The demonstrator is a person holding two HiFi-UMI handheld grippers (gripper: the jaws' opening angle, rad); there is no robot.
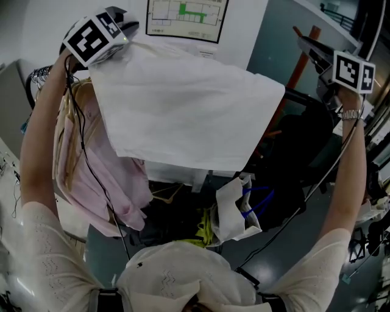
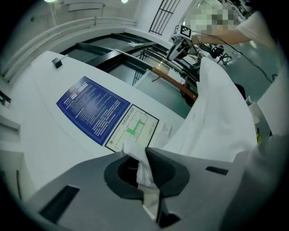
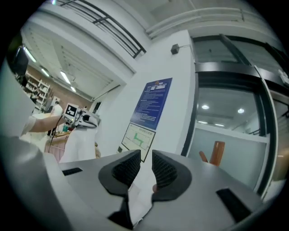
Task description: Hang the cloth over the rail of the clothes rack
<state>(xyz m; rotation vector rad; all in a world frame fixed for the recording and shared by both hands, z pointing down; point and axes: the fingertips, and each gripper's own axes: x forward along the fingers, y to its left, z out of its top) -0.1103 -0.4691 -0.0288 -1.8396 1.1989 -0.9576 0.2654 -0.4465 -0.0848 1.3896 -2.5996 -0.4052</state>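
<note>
I hold a white cloth (image 1: 183,116) spread wide and high in front of the wall. My left gripper (image 1: 129,38) is at its top left corner. In the left gripper view the jaws (image 2: 141,158) are shut on a crumpled corner, and the cloth (image 2: 216,117) runs off to the right. My right gripper (image 1: 304,44) is raised at the right. Its jaws (image 3: 144,164) stand almost together with white fabric between the pads. In the head view the cloth's right corner ends at the dark rail (image 1: 308,97), and no link to that gripper shows.
Pink garments (image 1: 113,183) hang on the rack at the left, under the cloth. A white bag with blue handles (image 1: 234,210) sits below the middle. An orange pole (image 1: 300,67) rises behind the rail. A floor-plan poster (image 1: 186,15) is on the white wall.
</note>
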